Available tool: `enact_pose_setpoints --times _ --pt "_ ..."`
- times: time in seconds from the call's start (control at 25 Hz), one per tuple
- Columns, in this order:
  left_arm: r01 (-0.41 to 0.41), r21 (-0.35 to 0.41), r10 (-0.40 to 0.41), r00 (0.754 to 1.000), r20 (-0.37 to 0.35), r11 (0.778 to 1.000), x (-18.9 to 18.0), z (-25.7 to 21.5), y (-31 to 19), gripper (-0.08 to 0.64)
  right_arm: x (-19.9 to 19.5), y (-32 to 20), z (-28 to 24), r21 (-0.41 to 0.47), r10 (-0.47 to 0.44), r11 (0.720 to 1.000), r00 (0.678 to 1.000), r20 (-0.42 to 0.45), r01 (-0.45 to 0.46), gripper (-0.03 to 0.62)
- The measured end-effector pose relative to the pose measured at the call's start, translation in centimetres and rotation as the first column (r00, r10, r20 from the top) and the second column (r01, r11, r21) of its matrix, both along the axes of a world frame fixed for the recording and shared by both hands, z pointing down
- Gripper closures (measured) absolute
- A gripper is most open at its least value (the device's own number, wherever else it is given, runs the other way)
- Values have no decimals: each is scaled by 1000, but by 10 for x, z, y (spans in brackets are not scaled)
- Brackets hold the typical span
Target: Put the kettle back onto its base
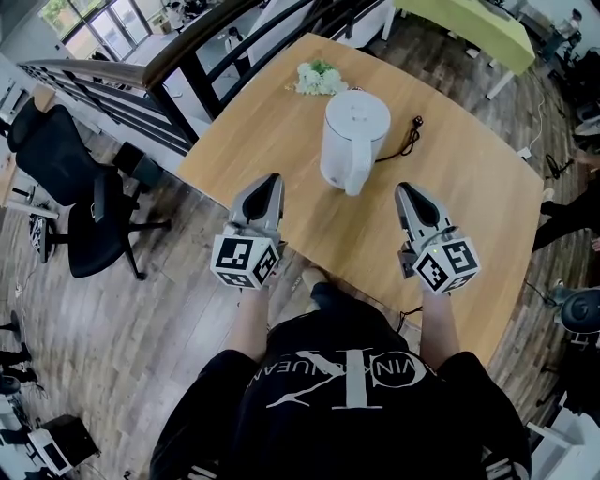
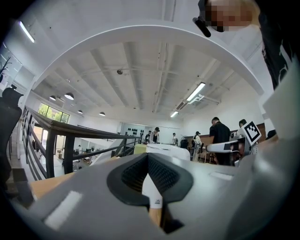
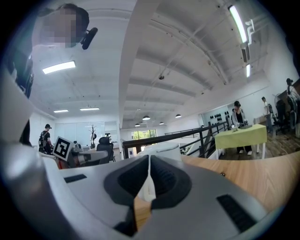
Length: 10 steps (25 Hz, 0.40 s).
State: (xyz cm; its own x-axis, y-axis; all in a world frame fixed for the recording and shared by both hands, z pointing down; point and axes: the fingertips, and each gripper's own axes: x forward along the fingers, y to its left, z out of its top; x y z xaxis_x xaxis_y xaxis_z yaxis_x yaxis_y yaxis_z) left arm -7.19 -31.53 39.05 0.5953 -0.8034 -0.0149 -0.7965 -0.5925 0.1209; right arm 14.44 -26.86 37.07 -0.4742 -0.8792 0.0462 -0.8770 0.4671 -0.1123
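A white kettle (image 1: pixel 354 141) stands upright in the middle of the wooden table (image 1: pixel 469 178), handle toward me. A black cord (image 1: pixel 408 141) runs from its foot to a plug on the right; I cannot make out a separate base under it. My left gripper (image 1: pixel 269 180) is over the table's near edge, left of the kettle and apart from it, jaws shut on nothing. My right gripper (image 1: pixel 406 190) is to the kettle's right, also shut and empty. The kettle's top (image 2: pixel 164 151) shows behind the closed left gripper (image 2: pixel 148 157), and the kettle (image 3: pixel 161 149) behind the right gripper (image 3: pixel 149 159).
A bunch of white flowers (image 1: pixel 319 79) lies at the table's far end. A black office chair (image 1: pixel 70 187) stands on the floor at left beside a black railing (image 1: pixel 112 103). A green-covered table (image 1: pixel 469 28) is beyond. People stand in the background.
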Motion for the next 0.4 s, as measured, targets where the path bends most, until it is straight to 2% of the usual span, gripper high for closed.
enact_pose_setpoints --times 0.4 --pt "-15 -10 15 1000 1 1000 9 1 -4 557 11 1 5 -16 20 1000 1000 6 -20 569"
